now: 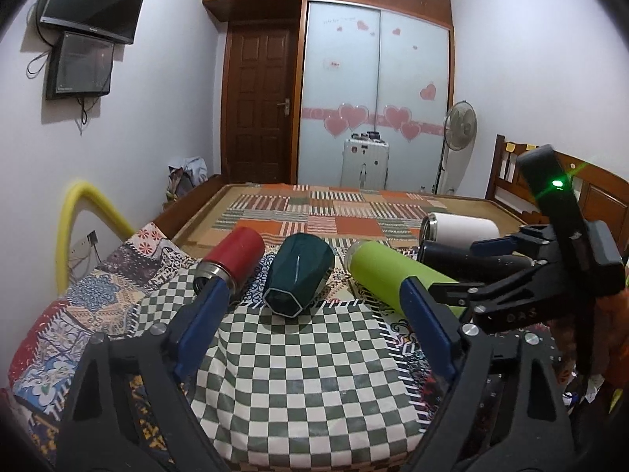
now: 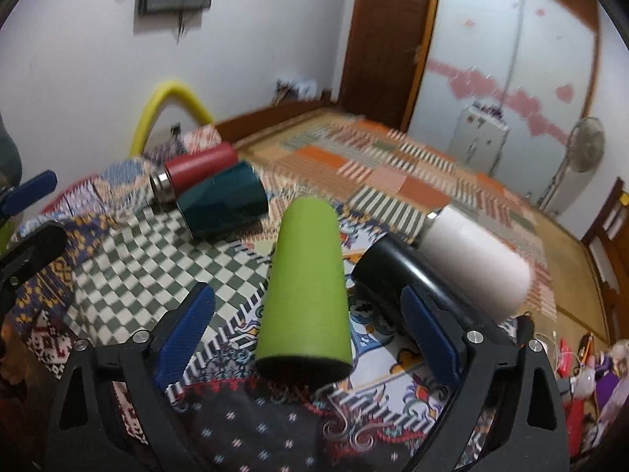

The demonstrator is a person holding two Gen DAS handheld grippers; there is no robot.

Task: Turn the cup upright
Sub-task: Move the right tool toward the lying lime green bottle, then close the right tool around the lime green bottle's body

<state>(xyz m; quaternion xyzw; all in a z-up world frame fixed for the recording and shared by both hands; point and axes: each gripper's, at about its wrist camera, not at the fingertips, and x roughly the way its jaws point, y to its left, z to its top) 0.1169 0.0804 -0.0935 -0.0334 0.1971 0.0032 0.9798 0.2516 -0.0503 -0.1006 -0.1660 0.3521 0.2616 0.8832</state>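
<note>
Green cup (image 2: pixel 304 287) lies on its side on the bed's patterned blanket (image 2: pixel 118 267), between my right tool's (image 2: pixel 310 328) wide-open fingers, untouched. My left tool (image 1: pixel 314 306) is wide open too, gripping nothing, facing the teal cup (image 1: pixel 298 275).

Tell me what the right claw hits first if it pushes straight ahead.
Most likely the lime green cup, lying on its side between the open fingers of the right claw, dark end toward the camera. Depth is hard to judge, but nothing else sits in front of it.
</note>
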